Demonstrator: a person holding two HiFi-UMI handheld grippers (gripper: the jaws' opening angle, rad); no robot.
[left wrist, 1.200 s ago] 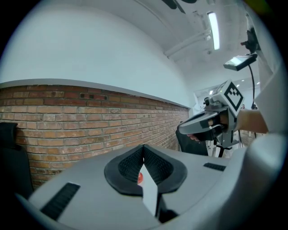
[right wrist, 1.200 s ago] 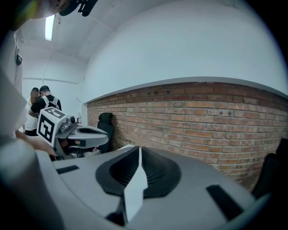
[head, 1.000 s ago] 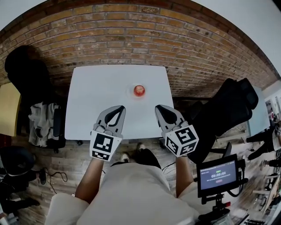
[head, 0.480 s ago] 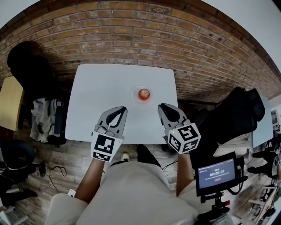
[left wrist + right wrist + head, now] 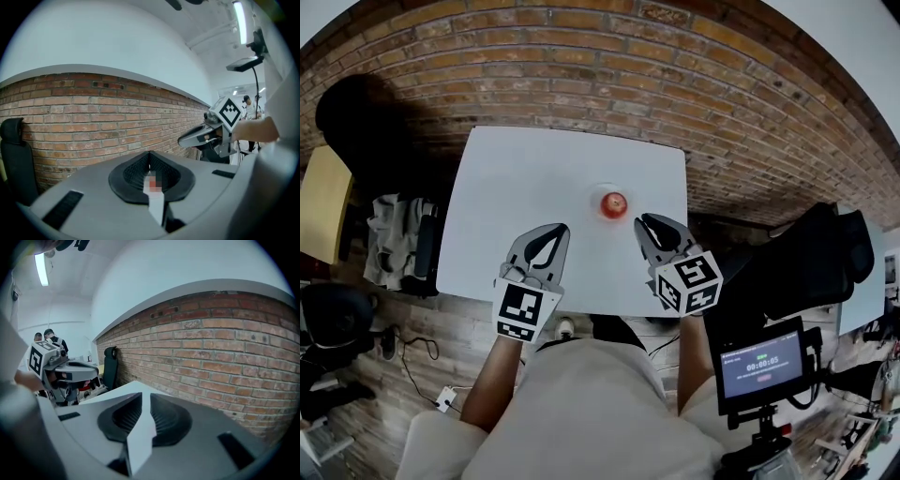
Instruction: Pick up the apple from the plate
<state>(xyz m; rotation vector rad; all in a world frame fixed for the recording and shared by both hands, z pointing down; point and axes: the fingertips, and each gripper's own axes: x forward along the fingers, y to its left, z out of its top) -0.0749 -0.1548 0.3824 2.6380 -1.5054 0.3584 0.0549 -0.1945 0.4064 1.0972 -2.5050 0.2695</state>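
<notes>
A red apple (image 5: 614,202) sits on a small clear plate (image 5: 599,195) near the right side of the white table (image 5: 525,178). My right gripper (image 5: 643,220) hovers just right of and nearer than the plate, apart from it. Its jaws have just been opening and stand slightly parted (image 5: 142,397) with nothing between them. My left gripper (image 5: 561,228) hovers over the table left of the apple, tips together and empty (image 5: 149,153). Each gripper view catches the other gripper, the right gripper (image 5: 190,139) and the left gripper (image 5: 93,373).
A brick wall (image 5: 581,66) runs behind the table. Black office chairs stand at the right (image 5: 811,248) and far left (image 5: 356,131). A clothes-draped chair (image 5: 394,244) is at the left, a small monitor on a stand (image 5: 764,366) at lower right.
Both grippers have moved forward from the table's near edge over its surface. The right one has come close beside the apple's plate.
</notes>
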